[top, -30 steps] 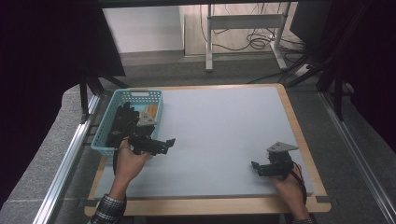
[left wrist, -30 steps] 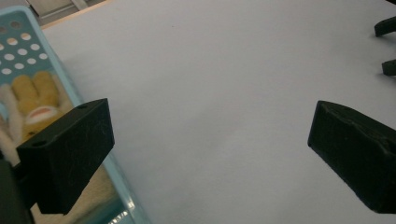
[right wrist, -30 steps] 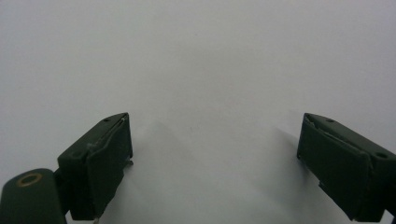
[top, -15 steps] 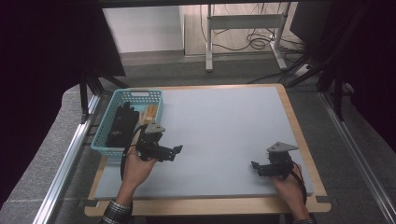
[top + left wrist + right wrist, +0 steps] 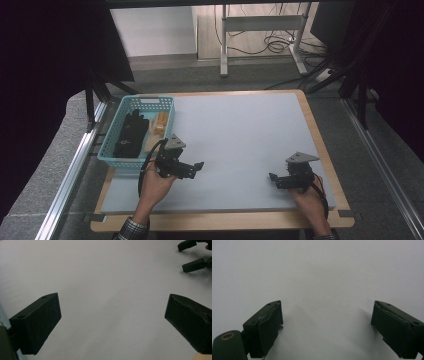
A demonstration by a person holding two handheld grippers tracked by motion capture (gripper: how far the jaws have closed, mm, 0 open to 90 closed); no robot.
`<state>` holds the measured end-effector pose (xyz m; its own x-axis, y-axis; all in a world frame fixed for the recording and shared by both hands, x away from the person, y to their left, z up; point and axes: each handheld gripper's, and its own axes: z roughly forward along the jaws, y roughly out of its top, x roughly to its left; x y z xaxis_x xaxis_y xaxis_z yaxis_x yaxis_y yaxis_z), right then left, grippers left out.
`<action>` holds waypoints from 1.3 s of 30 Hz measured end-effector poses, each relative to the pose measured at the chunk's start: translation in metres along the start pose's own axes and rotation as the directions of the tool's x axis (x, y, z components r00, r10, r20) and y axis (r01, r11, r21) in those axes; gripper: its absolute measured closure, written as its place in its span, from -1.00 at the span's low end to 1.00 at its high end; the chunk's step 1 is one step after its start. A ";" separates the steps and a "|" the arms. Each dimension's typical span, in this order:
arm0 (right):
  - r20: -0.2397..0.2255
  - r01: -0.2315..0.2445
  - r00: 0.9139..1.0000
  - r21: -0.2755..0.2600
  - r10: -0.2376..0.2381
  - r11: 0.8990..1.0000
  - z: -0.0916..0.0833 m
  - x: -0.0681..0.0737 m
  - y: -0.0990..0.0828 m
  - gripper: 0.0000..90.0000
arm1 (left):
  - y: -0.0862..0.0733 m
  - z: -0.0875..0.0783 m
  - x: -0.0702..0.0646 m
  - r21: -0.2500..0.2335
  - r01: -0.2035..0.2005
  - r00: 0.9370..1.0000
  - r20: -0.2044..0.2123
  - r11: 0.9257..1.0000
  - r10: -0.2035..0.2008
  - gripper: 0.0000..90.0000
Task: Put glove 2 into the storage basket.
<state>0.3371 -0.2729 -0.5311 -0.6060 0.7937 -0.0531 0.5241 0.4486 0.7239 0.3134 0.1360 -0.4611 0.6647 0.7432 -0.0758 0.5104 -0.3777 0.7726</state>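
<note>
Left gripper (image 5: 192, 167), jaws wide apart and holding nothing, has pulled back from the turquoise basket (image 5: 111, 148) over the last second and now hovers just right of it above the bare grey table mat (image 5: 240, 130), so the drop-off looks done. The black item (image 5: 131, 134) and a tan piece (image 5: 161, 122) lie inside the basket at the far left. Right gripper (image 5: 276, 178), also spread and empty, stays parked on the near right of the mat, well apart from the basket; likely nothing is left to fetch.
</note>
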 end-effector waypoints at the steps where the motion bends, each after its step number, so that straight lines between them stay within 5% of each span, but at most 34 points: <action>1: 0.000 0.000 1.000 0.000 0.000 1.000 0.000 0.000 0.000 -0.78 | 0.000 0.001 -0.001 0.001 -0.004 1.000 0.002 1.000 0.004 -0.98; 24: 0.000 0.000 1.000 0.000 0.000 1.000 0.000 0.000 0.000 -0.78 | -0.010 0.027 -0.035 0.008 -0.055 0.994 0.097 0.998 0.054 -1.00; 39: 0.001 0.000 1.000 0.000 0.000 1.000 0.000 0.000 0.000 -0.78 | -0.027 0.049 -0.046 0.039 -0.099 0.990 0.100 0.994 0.095 -1.00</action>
<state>0.3370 -0.2728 -0.5311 -0.6057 0.7939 -0.0541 0.5238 0.4490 0.7239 0.2959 0.0847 -0.5097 0.7611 0.6454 -0.0644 0.4628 -0.4708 0.7511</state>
